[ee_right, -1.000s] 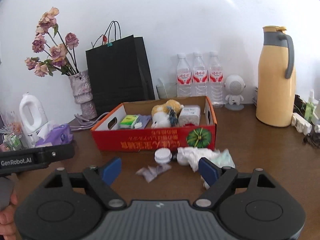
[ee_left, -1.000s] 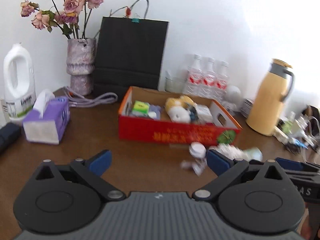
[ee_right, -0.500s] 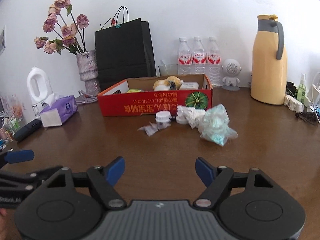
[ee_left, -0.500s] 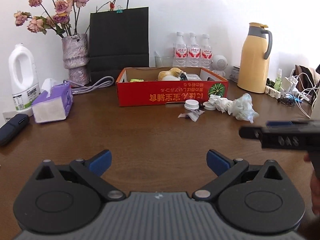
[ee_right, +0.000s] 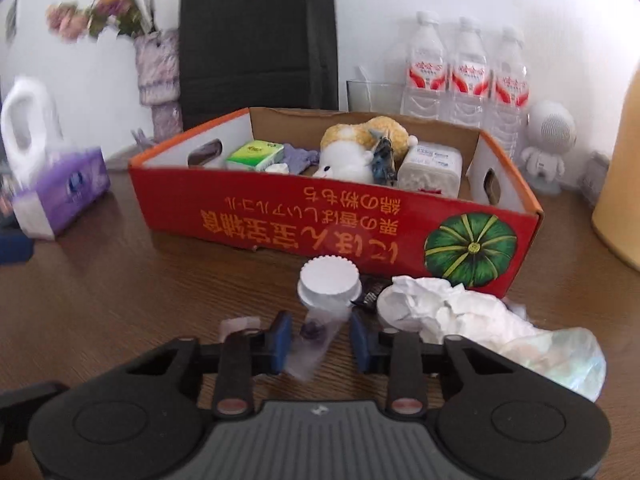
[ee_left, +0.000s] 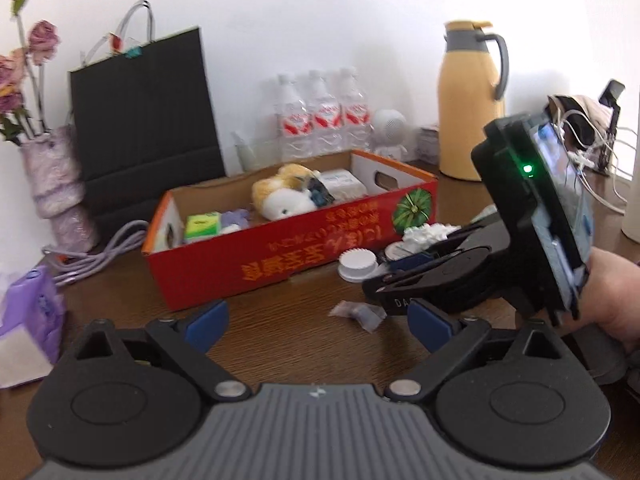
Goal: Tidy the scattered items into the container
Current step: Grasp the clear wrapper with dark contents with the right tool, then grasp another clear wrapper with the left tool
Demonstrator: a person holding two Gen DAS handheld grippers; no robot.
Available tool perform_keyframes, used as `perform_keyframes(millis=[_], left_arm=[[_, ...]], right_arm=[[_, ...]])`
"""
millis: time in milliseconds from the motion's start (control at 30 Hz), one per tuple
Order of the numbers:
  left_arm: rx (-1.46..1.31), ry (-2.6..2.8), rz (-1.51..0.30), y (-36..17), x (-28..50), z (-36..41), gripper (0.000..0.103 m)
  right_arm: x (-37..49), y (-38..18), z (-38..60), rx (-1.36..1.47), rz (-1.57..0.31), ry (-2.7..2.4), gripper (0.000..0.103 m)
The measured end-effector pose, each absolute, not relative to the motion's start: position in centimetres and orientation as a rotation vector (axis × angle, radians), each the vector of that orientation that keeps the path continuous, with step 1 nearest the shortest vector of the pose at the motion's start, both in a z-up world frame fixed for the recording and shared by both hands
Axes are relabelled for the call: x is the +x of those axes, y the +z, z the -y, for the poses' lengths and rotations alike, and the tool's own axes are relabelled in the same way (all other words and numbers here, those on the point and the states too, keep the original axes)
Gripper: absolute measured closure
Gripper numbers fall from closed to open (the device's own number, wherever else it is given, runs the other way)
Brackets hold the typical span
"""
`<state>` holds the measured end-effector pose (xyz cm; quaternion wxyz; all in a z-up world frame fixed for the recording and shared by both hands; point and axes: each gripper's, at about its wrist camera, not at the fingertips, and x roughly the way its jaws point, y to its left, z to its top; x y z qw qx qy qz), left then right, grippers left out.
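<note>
The red cardboard box (ee_right: 320, 216) holds a plush toy, tissue packs and other small items. In front of it lie a white ribbed lid (ee_right: 328, 284), crumpled white tissue (ee_right: 432, 304) and a thin plastic bag (ee_right: 560, 352). My right gripper (ee_right: 320, 338) is low over the table with its jaws closing. A clear wrapper (ee_right: 316, 336) sits between the blue pads, and a gap still shows on each side. My left gripper (ee_left: 320, 322) stands wide, its jaws closing slightly on nothing. The same wrapper (ee_left: 356, 314) lies just beyond its fingertips, by the box (ee_left: 280, 248).
A yellow thermos (ee_left: 470, 100), water bottles (ee_right: 466, 72), a black paper bag (ee_left: 144, 108) and a vase (ee_left: 56, 184) line the wall. The purple tissue box (ee_right: 60, 192) is at the left. A person's hand (ee_left: 612, 292) holds the right gripper close on the right.
Both grippers moved in and down towards the items in front of the box. The right jaws narrowed around the clear wrapper. The right gripper now fills the right of the left wrist view.
</note>
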<state>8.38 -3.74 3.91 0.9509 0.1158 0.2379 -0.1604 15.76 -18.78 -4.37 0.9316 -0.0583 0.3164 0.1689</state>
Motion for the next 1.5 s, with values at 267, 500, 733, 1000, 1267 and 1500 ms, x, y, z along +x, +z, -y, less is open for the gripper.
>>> perform_keyframes(millis=[267, 500, 733, 1000, 1267, 1500], left_arm=[[0.218, -0.364, -0.611, 1.8, 13.1, 6.1, 0.027], [0.135, -0.268, -0.724, 0.7, 14.9, 7.4, 0.05], [0.108, -0.306, -0.706, 0.7, 15.7, 8.5, 0.047], [0.144, -0.335, -0.674, 0.8, 14.4, 8.8, 0.081], [0.185, -0.222, -0.472, 3.8, 8.0, 6.7, 0.082], [0.129, -0.124, -0.359, 6.1, 0.9, 3.7, 0.082]], right_arm=[[14.4, -3.4, 21.9, -0.018, -0.629, 0.328, 0.086], [11.2, -2.8, 25.3, 0.105, -0.545, 0.31, 0.086], [10.7, -2.4, 25.6, 0.113, -0.526, 0.309, 0.086], [10.7, -2.4, 25.8, 0.122, -0.533, 0.289, 0.086], [9.9, -2.3, 24.4, 0.036, -0.501, 0.296, 0.085], [6.0, -0.2, 22.5, -0.02, -0.448, 0.264, 0.085]])
